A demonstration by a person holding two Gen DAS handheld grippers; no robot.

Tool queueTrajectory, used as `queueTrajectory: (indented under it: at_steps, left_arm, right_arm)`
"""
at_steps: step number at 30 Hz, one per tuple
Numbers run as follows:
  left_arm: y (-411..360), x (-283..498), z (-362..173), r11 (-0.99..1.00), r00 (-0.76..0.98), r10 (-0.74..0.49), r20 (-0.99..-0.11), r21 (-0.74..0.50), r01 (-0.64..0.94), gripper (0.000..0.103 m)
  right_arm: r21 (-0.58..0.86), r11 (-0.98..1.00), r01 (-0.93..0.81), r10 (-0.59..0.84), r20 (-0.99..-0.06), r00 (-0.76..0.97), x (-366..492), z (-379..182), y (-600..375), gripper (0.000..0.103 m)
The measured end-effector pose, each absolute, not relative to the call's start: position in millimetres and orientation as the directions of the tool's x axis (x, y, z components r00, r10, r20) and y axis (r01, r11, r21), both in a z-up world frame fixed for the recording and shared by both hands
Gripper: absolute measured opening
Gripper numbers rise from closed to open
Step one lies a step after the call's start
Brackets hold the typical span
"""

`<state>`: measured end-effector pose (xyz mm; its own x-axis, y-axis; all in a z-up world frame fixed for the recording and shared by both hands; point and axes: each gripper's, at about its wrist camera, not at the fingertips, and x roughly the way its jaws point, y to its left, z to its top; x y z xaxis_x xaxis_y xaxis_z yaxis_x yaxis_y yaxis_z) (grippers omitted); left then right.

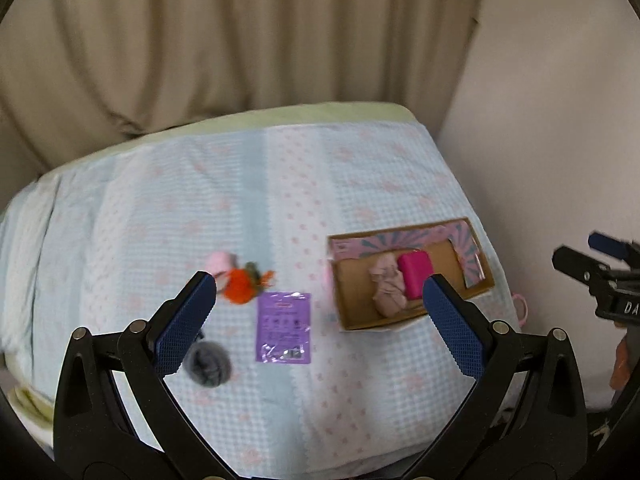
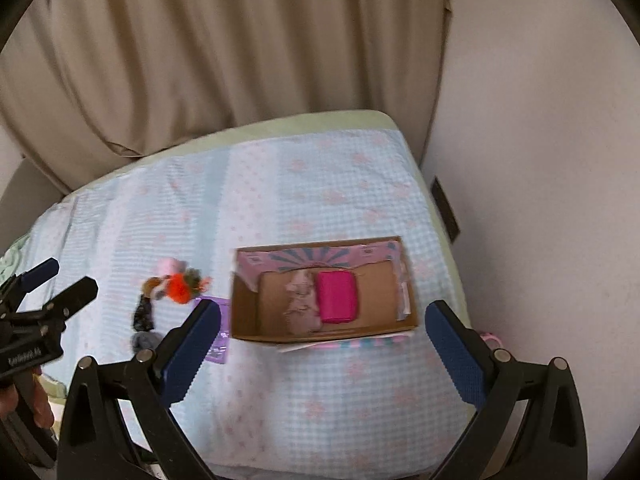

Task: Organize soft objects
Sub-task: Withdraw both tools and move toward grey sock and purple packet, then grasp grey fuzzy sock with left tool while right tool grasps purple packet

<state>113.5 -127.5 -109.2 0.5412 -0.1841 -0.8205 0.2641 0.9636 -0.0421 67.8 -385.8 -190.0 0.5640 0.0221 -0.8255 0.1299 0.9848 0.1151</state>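
While two soft items already lie inside it, the cardboard box serves as the collection point and as the landmark for everything else on the bed. It sits open-topped on the checked bedspread, toward the wall-side edge of the bed, so items can be dropped in from above. Inside, a magenta folded cloth lies flat against a pale pink crumpled cloth; the two touch, and the rest of the box floor shows bare cardboard, which suggests room is kept for more.

The items judged still to be sorted lie on the bedspread to the left of the box, apart from it:
- an orange fluffy item with a pale pink soft item just behind it;
- a grey fluffy ball, nearer the cameras than the orange one;
- a purple flat packet, nearest the box, lying between it and the orange item.

The left hand-held gripper hangs above the bed, its jaws spread wide and empty, its view taking in both the loose items and the box. The right hand-held gripper is likewise wide apart and empty, held above the bed and aimed at the box, which appears between its fingers. Neither touches anything. Motion blur softens fine detail.
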Motion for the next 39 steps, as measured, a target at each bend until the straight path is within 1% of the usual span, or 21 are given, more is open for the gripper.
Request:
queueTrajectory:
  at_steps: [4,7,13,18,22,29,36,39]
  left_arm:
    - [-74,98,-99,0.985,0.577,-0.148,-0.803,-0.065,0.162,0.103]
    - [-40,89,-101,0.993,0.592,-0.112,-0.798,-0.066,0.099,0.103]
    - [21,73,-129,0.998,0.590,-0.053,-0.806,-0.062,0.005,0.103]
    - [53,67,-173,0.995,0.552,-0.062,-0.832,-0.095,-0.031,0.103]
    - [68,65,-212,0.994,0.539,-0.053,-0.841,-0.094,-0.049,0.103]
    - [85,72,-295,0.992,0.511,-0.045,-0.859,-0.100,-0.079,0.103]
    - [98,85,-395,0.989,0.490,-0.052,-0.870,-0.115,-0.098,0.102]
    - [102,96,-427,0.987,0.487,-0.060,-0.871,-0.125,-0.103,0.101]
  right_arm:
    - [0.158,0.984,0.085,0.078,-0.803,0.591,65,-183,-357,0.102]
    - [0.194,0.980,0.052,0.124,-0.788,0.604,66,-185,-329,0.102]
    - [0.198,0.980,-0.015,0.168,-0.787,0.593,72,-210,-272,0.102]
    - [0.210,0.977,-0.036,0.192,-0.794,0.577,79,-247,-229,0.102]
    - [0.213,0.976,-0.040,0.198,-0.801,0.566,87,-280,-204,0.102]
    - [0.231,0.971,-0.063,0.229,-0.817,0.528,110,-358,-163,0.102]
    - [0.233,0.972,0.041,0.183,-0.850,0.494,140,-459,-140,0.102]
    - [0.217,0.973,0.083,0.152,-0.865,0.478,155,-494,-133,0.102]
